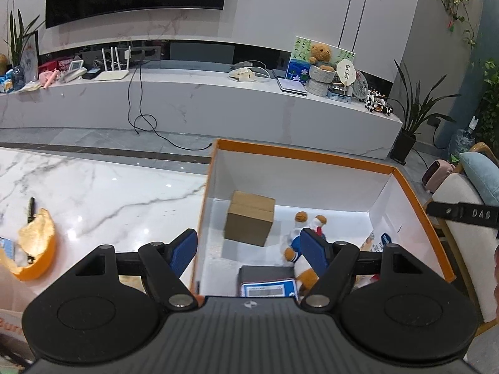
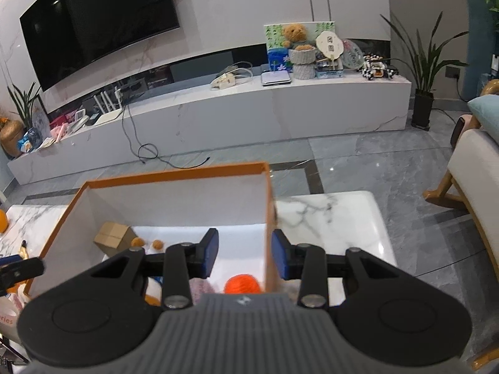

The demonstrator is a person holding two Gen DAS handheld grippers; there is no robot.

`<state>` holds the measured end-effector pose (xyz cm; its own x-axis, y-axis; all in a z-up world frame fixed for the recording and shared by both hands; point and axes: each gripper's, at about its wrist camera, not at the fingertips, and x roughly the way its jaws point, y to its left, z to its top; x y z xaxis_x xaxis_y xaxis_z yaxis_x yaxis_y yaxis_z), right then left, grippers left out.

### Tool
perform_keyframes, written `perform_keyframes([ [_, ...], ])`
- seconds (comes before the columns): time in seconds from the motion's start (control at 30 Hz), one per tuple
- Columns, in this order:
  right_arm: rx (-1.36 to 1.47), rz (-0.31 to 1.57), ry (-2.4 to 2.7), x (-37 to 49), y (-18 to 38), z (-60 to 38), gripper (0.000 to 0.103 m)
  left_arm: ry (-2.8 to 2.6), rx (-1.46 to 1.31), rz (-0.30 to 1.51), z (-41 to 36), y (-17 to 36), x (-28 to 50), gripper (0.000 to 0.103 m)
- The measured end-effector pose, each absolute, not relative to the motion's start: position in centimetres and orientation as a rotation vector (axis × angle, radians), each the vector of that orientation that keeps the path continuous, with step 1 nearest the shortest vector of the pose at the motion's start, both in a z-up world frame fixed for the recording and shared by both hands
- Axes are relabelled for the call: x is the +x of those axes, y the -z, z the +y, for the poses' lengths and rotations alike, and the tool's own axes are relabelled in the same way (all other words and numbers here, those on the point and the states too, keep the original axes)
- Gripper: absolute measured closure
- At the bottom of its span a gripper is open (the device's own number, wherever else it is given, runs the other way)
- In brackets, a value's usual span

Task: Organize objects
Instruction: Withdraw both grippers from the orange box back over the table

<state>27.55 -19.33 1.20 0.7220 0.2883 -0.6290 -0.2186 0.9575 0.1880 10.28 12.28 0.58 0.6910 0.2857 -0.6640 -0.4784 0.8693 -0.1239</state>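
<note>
Left gripper (image 1: 249,251): jaws spread wide, blue-padded fingers (image 1: 184,251) angled outward, nothing between them, pointing forward and down. Right gripper (image 2: 244,257): jaws parted less widely, blue pads (image 2: 282,257) facing each other, nothing clamped, likewise tipped forward and down.

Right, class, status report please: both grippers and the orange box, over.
Left gripper open, empty, above orange box. Right gripper open, straddling box's right wall. Cardboard carton, plush toy inside. Nothing blocking.
</note>
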Motion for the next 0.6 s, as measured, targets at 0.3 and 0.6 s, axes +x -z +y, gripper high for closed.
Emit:
perform_keyframes([
  [0.3, 0.091, 0.703, -0.247, 27.6, -1.3, -22.5, 0.062, -0.457, -0.213, 0.703, 11.9, -0.6, 8.0, 0.018],
  [0.6, 0.062, 0.733, -0.211, 28.2, -0.3, -25.2, 0.053, -0.36, -0.202, 0.821, 11.3, 1.2, 6.6, 0.017],
])
